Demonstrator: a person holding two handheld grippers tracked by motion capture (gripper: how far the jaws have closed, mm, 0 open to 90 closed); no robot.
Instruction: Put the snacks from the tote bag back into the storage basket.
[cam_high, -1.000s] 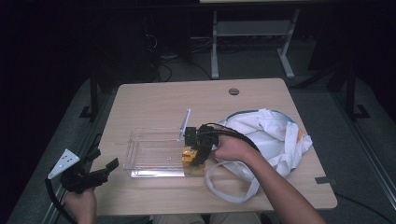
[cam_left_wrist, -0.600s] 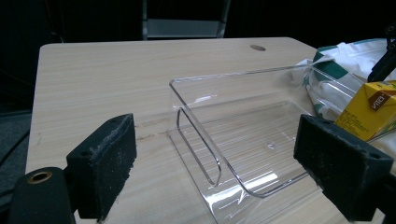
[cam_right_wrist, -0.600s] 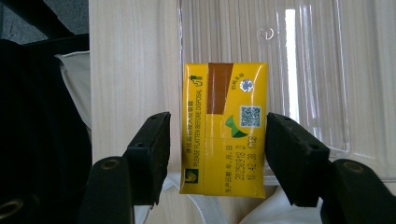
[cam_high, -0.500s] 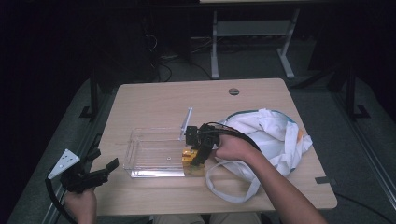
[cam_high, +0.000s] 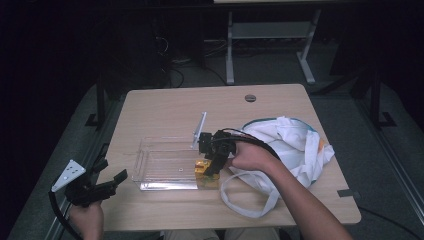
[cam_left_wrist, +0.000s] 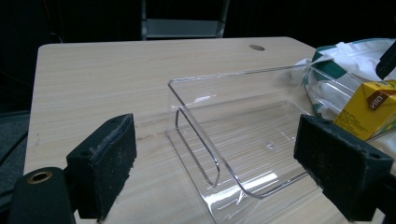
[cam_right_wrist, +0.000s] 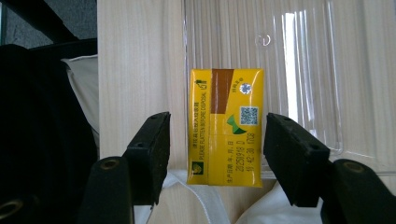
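Right hand-held gripper (cam_right_wrist: 217, 140) straddles yellow carton (cam_right_wrist: 226, 126), gaps both sides.

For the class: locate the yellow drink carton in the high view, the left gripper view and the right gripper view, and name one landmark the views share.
High view: yellow drink carton at the clear tray's near right corner, under the right gripper.
Left gripper view: at the right edge, behind the tray wall.
Right gripper view: centre, between the black jaws, gaps either side.
Shared landmark: the clear tray.
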